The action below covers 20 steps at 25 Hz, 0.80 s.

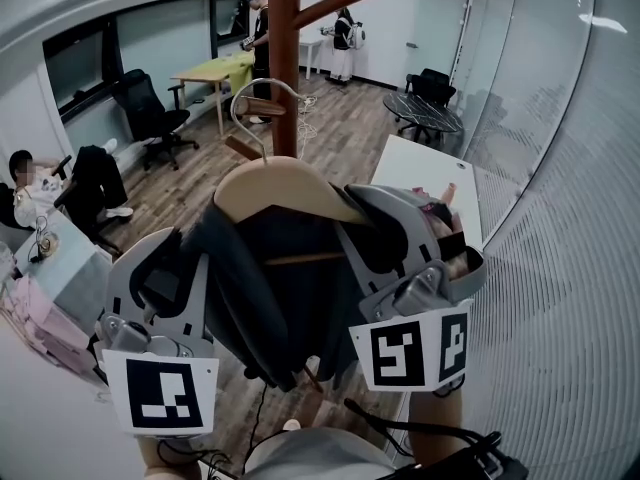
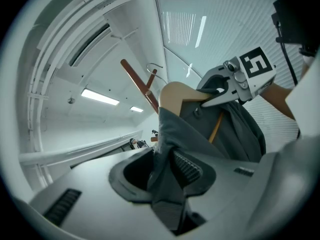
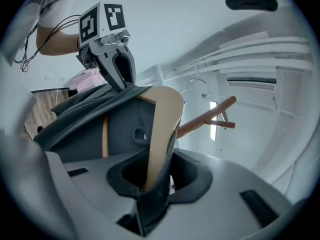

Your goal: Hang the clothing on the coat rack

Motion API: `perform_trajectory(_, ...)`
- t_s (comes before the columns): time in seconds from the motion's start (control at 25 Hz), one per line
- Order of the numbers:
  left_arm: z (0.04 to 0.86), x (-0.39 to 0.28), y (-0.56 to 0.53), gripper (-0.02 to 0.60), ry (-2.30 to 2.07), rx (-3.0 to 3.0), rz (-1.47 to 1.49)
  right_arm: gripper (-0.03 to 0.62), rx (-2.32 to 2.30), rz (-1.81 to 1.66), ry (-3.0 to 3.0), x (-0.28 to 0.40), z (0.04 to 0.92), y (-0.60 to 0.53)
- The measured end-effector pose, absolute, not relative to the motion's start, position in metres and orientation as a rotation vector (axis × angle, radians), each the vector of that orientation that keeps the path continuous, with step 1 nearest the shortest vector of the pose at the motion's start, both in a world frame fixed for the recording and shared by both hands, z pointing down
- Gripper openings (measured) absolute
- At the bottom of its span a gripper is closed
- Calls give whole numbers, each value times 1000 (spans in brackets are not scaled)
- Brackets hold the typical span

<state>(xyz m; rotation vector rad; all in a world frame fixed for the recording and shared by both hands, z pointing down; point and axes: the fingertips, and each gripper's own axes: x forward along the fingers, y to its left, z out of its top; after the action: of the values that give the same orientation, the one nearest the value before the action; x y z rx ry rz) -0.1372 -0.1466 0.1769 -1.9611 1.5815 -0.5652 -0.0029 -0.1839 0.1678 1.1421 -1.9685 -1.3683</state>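
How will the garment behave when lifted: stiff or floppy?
Probably floppy: the garment hangs in loose folds below the hanger and bunches where the left gripper pinches it. The hanger looks like stiff wood, so it likely keeps shape in the right gripper. Cloth might slip off if tilted.

- A black office chair (image 1: 150, 113) stands far left on the wooden floor (image 1: 340, 133).
- Behind it is a yellow-green counter (image 1: 215, 70), next to a dark window (image 1: 85, 63).
- A seated person (image 1: 30, 196) is at the left edge.
- Two standing persons (image 1: 345, 40) are at the far wall.
- A round dark counter (image 1: 422, 116) stands far right, with a black chair (image 1: 432, 83) behind it.
- A white counter (image 1: 412, 166) runs along the glass wall (image 1: 560, 188) on the right.
- Some pink things (image 1: 35, 313) lie near left.
- A long ceiling lamp (image 2: 100, 96) is lit.
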Motion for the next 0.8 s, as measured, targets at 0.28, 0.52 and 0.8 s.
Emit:
perform_trajectory(0.28, 177, -143, -152, 123, 1607, -1977, -548, 109, 1111, -1344, -1986, -9, 168, -192)
perform_trajectory(0.52, 180, -150, -156, 123, 1632, -1997, -542, 109, 1090, -1327, -1987, -16, 170, -198)
perform_trajectory(0.8, 187, -152, -164, 123, 1639, -2009, -559, 109, 1078, -1304, -1992, -17, 176, -206)
